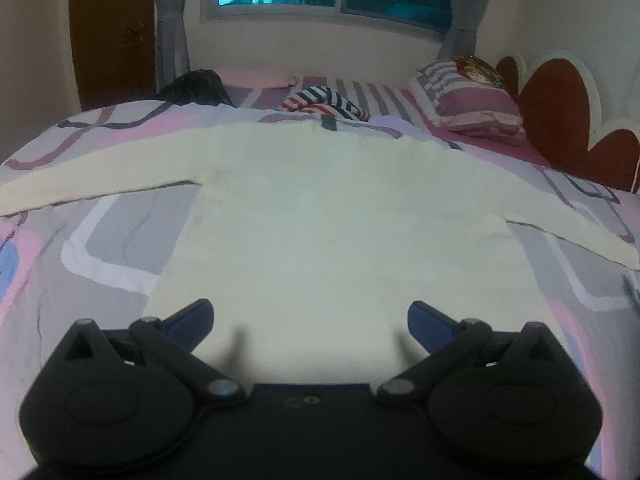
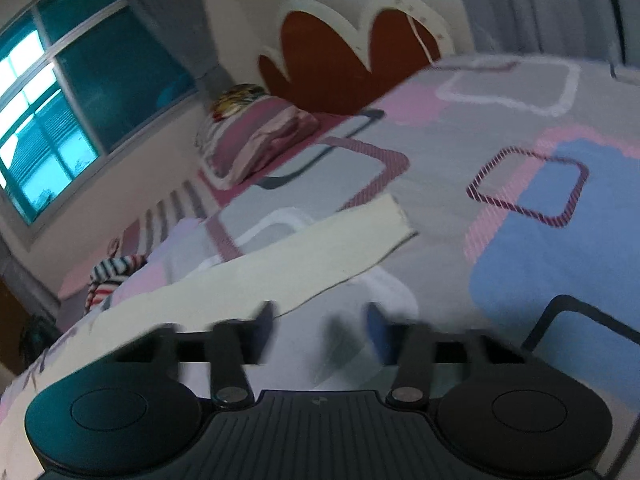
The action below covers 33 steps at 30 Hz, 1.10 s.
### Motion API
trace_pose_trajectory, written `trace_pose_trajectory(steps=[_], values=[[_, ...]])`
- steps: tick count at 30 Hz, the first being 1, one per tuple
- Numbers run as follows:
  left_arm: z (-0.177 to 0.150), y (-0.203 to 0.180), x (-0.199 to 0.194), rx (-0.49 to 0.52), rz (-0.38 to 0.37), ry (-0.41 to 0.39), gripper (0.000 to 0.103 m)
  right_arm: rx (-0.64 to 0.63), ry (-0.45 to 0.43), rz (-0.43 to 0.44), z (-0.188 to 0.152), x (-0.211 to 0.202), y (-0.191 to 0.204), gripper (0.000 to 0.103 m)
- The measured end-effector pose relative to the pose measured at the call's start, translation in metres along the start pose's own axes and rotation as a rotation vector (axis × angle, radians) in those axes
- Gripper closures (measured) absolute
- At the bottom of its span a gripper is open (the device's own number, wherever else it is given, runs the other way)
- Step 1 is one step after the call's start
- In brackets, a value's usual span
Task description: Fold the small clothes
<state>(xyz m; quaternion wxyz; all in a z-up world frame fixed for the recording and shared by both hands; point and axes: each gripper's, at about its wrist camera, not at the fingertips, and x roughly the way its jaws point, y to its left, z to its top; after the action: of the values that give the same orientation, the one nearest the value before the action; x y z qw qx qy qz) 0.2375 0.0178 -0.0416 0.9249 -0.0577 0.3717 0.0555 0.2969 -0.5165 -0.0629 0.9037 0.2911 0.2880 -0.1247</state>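
Two grippers over one cream long-sleeved top [image 1: 320, 216], spread flat and face-up-or-down unclear on the patterned bedcover [image 1: 100, 248], both sleeves stretched out sideways, hem nearest the left wrist camera. Step in hand, by judgement: opening of the fold, garment laid out, nothing yet turned over. Left gripper [image 1: 310, 316] hanging above the lower body of the top, jaws spread wide, nothing between them. Right gripper [image 2: 320, 320] low beside the right sleeve [image 2: 320, 248], near its under edge and short of the cuff [image 2: 394, 216]; jaws partly drawn in with a gap left, bedcover showing through that gap, no cloth pinched as far as can be told, though that view is smeared and the left fingertip sits close to the sleeve edge. Next move likely calls for a pinch on the sleeve near the cuff, then a carry across the chest, with the left gripper taking the matching sleeve or steadying the hem; thin knit lying flat, so a low scooping approach probably needed to catch one layer only and not the bedcover. No containers in sight: no basket, drawer or box. Elsewhere on the bed: striped garment [image 1: 324, 102] bunched beyond the collar, dark heap [image 1: 196, 86] at the far side, striped pillow [image 1: 468, 96] against the headboard [image 1: 560, 108].
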Motion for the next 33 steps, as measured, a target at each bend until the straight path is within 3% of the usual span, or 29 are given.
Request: trace_pose_trajectory(steps=[6, 9, 13, 17, 19, 23, 25, 27, 33], values=[[0.005, 0.002, 0.023, -0.075, 0.001, -0.007, 0.000, 0.064, -0.035, -0.025, 0.013, 0.028, -0.026, 0.070], [0.005, -0.002, 0.038, -0.077, 0.015, 0.016, 0.000, 0.117, -0.031, -0.022, 0.018, 0.044, -0.041, 0.070], [0.005, -0.012, 0.054, -0.040, -0.022, 0.055, 0.000, 0.163, -0.030, 0.031, 0.019, 0.060, -0.056, 0.071], [0.003, -0.021, 0.062, -0.016, -0.017, 0.073, 0.000, 0.179, -0.040, 0.037, 0.021, 0.070, -0.061, 0.100], [0.005, -0.024, 0.066, -0.008, -0.008, 0.079, 0.000, 0.204, -0.045, 0.038, 0.023, 0.075, -0.066, 0.101], [0.008, -0.023, 0.067, 0.007, 0.010, 0.080, 0.000, 0.116, -0.103, 0.040, 0.027, 0.064, -0.053, 0.101], [0.008, -0.020, 0.064, 0.020, 0.016, 0.075, 0.000, 0.166, -0.074, -0.016, 0.029, 0.071, -0.060, 0.101], [0.008, -0.016, 0.062, 0.036, 0.024, 0.077, 0.000, 0.134, -0.072, -0.027, 0.030, 0.073, -0.052, 0.101], [0.006, 0.004, 0.060, 0.056, 0.049, 0.105, 0.000, -0.049, -0.067, 0.059, 0.023, 0.074, 0.009, 0.101]])
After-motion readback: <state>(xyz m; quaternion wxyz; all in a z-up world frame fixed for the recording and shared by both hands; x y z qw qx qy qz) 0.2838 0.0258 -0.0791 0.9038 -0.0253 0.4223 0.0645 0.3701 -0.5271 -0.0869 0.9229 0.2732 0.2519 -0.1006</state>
